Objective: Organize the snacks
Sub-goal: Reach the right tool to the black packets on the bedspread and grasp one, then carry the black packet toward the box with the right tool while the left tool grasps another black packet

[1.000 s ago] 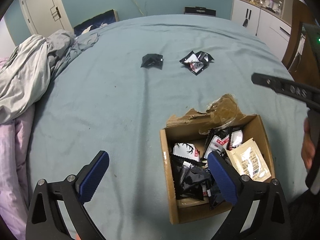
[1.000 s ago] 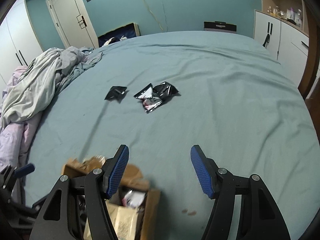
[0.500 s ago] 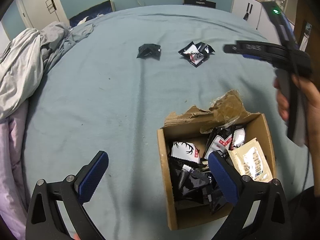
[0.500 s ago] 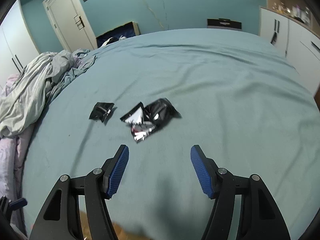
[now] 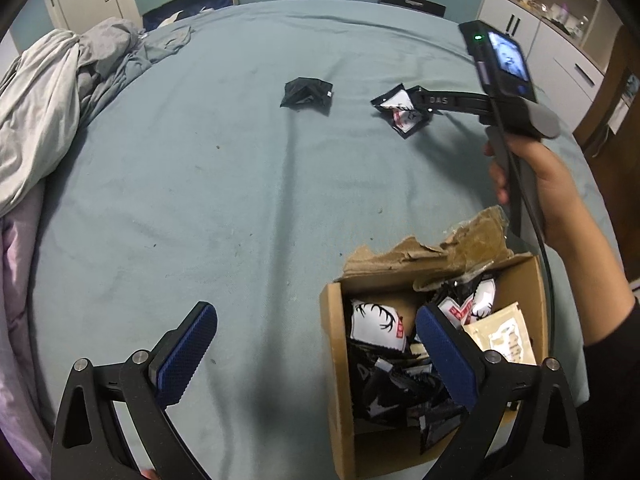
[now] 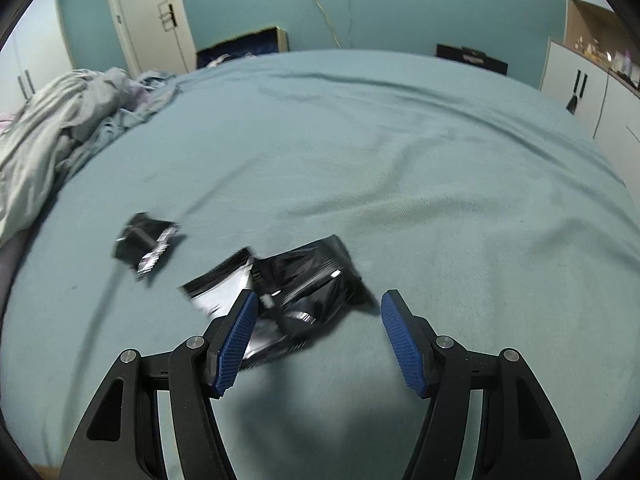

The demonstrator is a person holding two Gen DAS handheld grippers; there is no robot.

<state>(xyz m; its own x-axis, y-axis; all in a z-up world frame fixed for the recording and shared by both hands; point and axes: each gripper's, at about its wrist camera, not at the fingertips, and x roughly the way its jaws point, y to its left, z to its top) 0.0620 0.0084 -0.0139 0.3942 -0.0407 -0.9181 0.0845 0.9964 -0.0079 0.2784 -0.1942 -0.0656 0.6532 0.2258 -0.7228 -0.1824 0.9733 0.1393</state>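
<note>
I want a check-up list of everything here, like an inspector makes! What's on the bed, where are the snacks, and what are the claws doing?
Surface: teal bedsheet, wrinkled, a few dark specks.
Job's things: torn brown cardboard box holding black-and-white snack packets and one beige sachet; pile of black-and-white packets and a small black packet loose on the sheet.
Clutter: crumpled grey blanket at the bed's edge.
Grippers: left claw open beside the box, empty; right claw open, just short of the packet pile.
Cables: black cable running from the right claw's handle.
Surroundings: white door, white cabinets, teal wall.
</note>
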